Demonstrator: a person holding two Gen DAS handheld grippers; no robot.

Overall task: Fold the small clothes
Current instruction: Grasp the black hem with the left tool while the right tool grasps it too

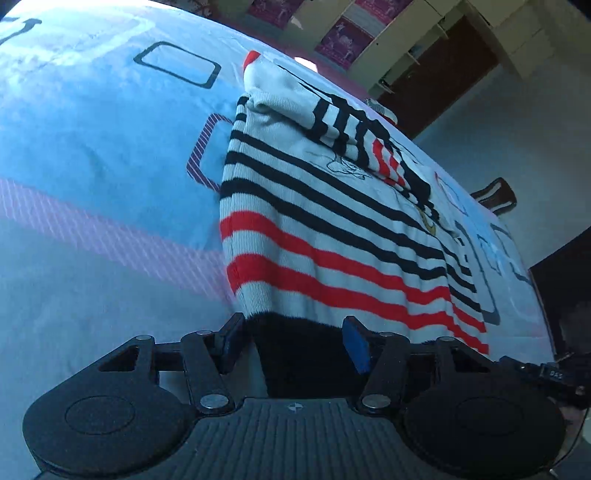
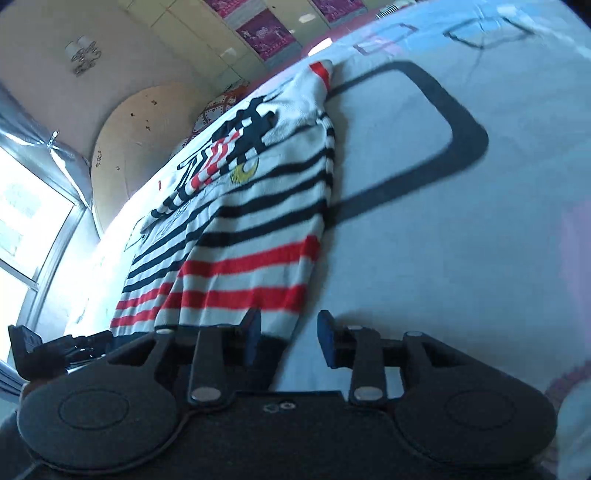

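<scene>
A small knitted sweater (image 1: pixel 332 229) with white, black and red stripes lies flat on the bed sheet (image 1: pixel 92 147), its sleeves folded in over the chest. Its black hem points toward both grippers. My left gripper (image 1: pixel 293 339) stands open, with the black hem lying flat and unbunched between its fingers. In the right wrist view the same sweater (image 2: pixel 240 221) stretches away up the bed. My right gripper (image 2: pixel 290 338) is open at the hem's corner: the cloth lies by its left finger (image 2: pixel 251 332), and bare sheet (image 2: pixel 443 258) shows beside the right one.
The pale blue sheet carries printed dark and striped rectangles (image 2: pixel 424 140). A wardrobe (image 1: pixel 406 33) and a dark door (image 1: pixel 443 74) stand beyond the bed. A bright window (image 2: pixel 29 221) and a rounded headboard (image 2: pixel 147 129) show in the right wrist view. Part of the other gripper (image 2: pixel 55 347) shows at the left edge.
</scene>
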